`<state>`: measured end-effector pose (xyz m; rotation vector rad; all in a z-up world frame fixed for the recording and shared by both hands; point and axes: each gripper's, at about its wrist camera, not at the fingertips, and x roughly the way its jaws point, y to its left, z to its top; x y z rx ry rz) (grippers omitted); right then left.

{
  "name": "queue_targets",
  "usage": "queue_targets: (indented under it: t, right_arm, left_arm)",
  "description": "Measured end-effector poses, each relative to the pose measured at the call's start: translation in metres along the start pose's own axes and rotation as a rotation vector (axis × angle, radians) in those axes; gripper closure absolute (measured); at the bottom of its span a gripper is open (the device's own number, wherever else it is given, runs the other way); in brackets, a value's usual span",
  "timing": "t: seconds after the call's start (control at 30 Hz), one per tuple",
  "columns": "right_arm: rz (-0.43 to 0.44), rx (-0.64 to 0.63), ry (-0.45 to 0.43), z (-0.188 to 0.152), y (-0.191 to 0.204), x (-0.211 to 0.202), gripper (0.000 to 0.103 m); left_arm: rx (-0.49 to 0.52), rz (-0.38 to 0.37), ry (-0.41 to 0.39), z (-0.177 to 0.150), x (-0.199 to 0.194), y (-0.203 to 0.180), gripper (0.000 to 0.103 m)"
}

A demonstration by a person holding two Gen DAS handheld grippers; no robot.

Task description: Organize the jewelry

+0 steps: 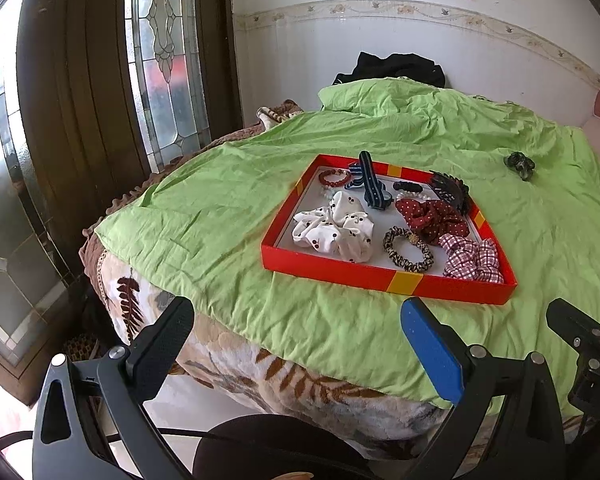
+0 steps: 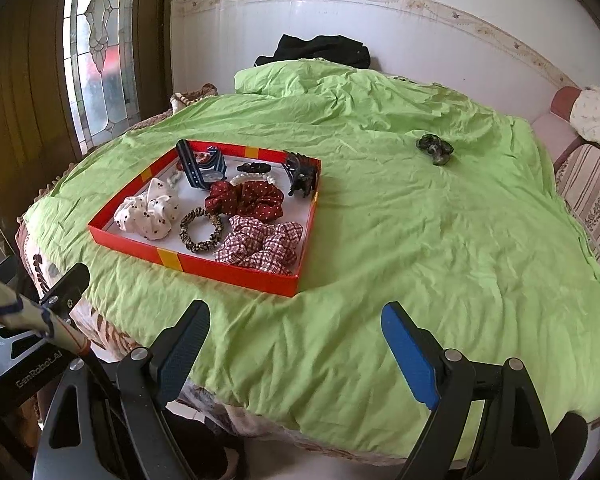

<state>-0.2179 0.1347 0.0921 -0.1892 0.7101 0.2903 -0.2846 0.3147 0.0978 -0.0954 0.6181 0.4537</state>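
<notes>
Nearest the cameras, the left tool and the right tool both hang spread and empty over the bed's front edge. Beyond them the red tray sits on the loose green sheet, crowded with scrunchies and clips. Farther off, well apart from the tray, lies a dark green scrunchie; grabbing it could snag sheet, and dropping it in could knock the claw clip leaning against the tray's rim.

Inside the red tray: four scrunchies, two claw clips, two bead bracelets. Beyond the tray, on the sheet: one dark scrunchie.
</notes>
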Motion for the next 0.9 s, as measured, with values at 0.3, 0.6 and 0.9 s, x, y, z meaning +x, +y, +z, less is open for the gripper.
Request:
queue_targets:
  t: [0.3, 0.6, 0.9]
  right_arm:
    - [0.012, 0.009, 0.020, -0.001, -0.003, 0.007, 0.012]
    - [0.029, 0.005, 0.036, -0.003, 0.000, 0.012, 0.012]
    - [0.053, 0.004, 0.050, -0.003, -0.001, 0.015, 0.012]
  left_arm:
    - [0.034, -0.010, 0.014, -0.004, 0.003, -0.009, 0.000]
    - [0.017, -0.008, 0.033, -0.005, 0.010, -0.007, 0.000]
    - [-0.008, 0.006, 0.043, -0.003, 0.011, -0.003, 0.000]
